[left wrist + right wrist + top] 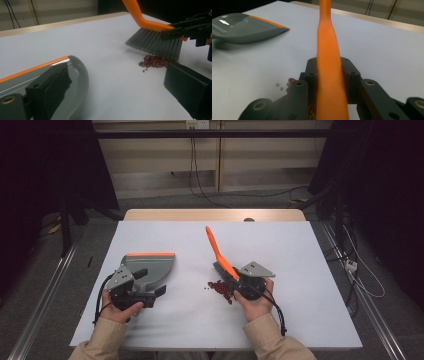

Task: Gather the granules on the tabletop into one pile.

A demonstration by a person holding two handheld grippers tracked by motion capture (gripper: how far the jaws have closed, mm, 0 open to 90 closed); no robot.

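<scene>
Gripped in our right gripper (239, 281), jaws clamped at the bristle end, the brush (218, 251) points its orange handle away and slightly left, beside the beans (221, 288); it looks light and stiff. From the left gripper view, our left gripper (112, 87) seems to straddle the dustpan (75, 75); its jaws stand wide. From the right gripper view, the smooth handle may slip.

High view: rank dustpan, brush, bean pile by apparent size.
1. Dustpan, largest footprint.
2. Brush: longer than the dustpan but narrow, so this ranking is close.
3. Bean pile, clearly smallest.
</scene>
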